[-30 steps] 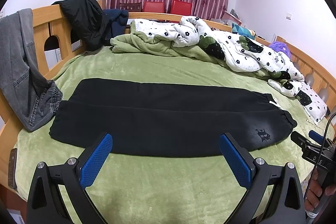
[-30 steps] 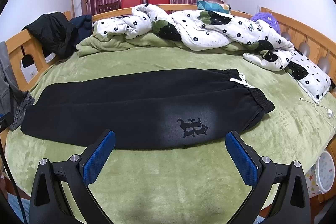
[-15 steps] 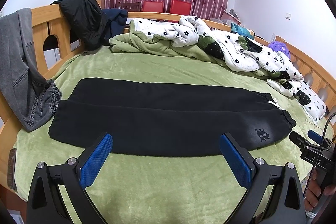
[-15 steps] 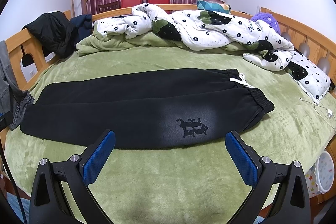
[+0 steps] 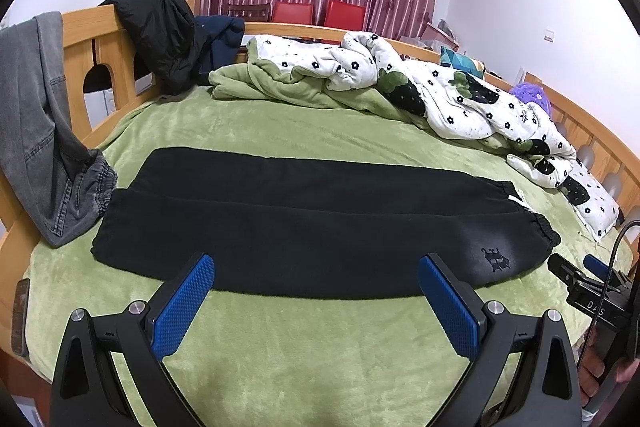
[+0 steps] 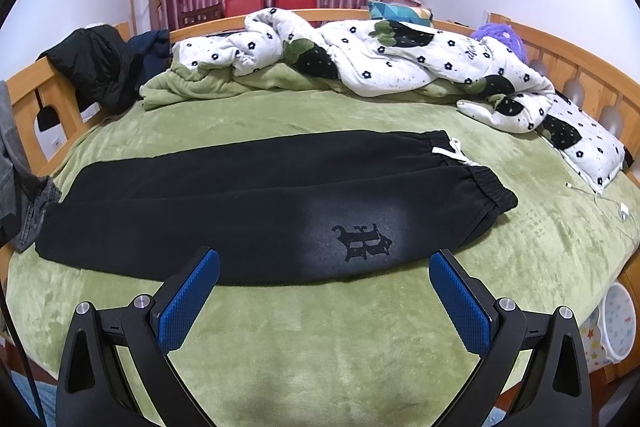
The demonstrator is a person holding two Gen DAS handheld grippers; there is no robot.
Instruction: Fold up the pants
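Two grippers hang over the near edge of a bed, neither touching anything. At the far left, grey jeans [image 5: 38, 143] drape over the wooden bed frame [image 5: 102, 55], their elastic waist resting on the green blanket [image 5: 320, 347] just beside the leg ends of the black pants [image 5: 312, 223]. A black jacket [image 5: 160, 31] is slung over the frame farther back. The pants lie flat along the blanket, already doubled lengthwise with one leg on the other, leg cuffs to the left and waistband to the right. The left gripper [image 5: 316, 287] hovers above the blanket just short of the pants' near edge, its blue pads [image 5: 182, 311] spread wide apart and holding nothing. Toward the right end of the pants, a dark gothic logo [image 6: 362, 237] sits on a faded grey patch, and a white drawstring [image 6: 452, 151] shows at the gathered waistband. The right gripper [image 6: 324, 287] hovers likewise just near of the logo, its fingers [image 6: 460, 307] also well apart and bare; in the left view it appears at the far right edge [image 5: 588, 291], beside the waistband. Behind the pants, a white flowered quilt [image 6: 380, 63] lies bunched along the far side with a folded green throw [image 6: 192, 87] under its left end. To the right, a flowered pillow [image 6: 588, 143] leans near the frame, and a white charging cable [image 6: 608, 203] trails on the blanket.
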